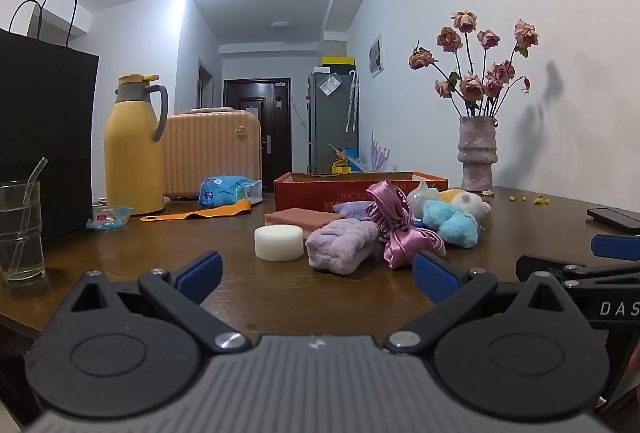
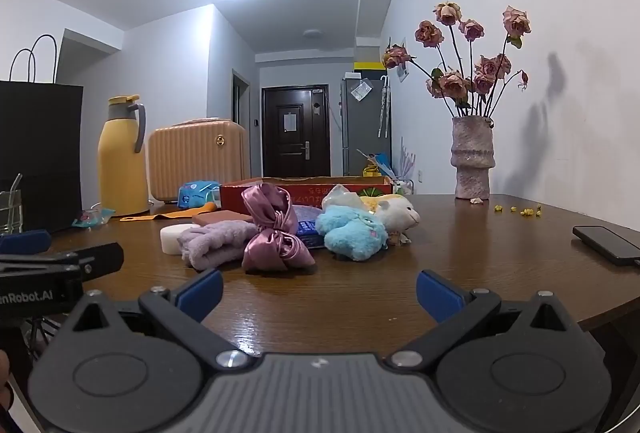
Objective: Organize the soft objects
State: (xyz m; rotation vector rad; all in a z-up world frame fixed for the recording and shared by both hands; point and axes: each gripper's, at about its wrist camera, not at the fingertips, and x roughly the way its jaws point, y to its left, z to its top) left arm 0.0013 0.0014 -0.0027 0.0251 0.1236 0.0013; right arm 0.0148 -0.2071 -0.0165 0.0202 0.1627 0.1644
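While soft toys (image 2: 352,235) crowd the table (image 2: 460,253), the left claw (image 1: 318,275) and right claw (image 2: 319,293) gape wide, empty.

Yellow flask (image 1: 134,145) beside suitcase (image 1: 212,153); vase (image 1: 478,153) apart.

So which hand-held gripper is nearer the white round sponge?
Left. The left hand-held gripper sits open almost straight in front of the sponge. The right hand-held gripper is open too, further off, with the sponge ahead to its left.

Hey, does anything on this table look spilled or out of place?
Yes: small yellow bits lie scattered on the table right of the vase, plus a fallen petal at its base, apparently shed by the dried roses.
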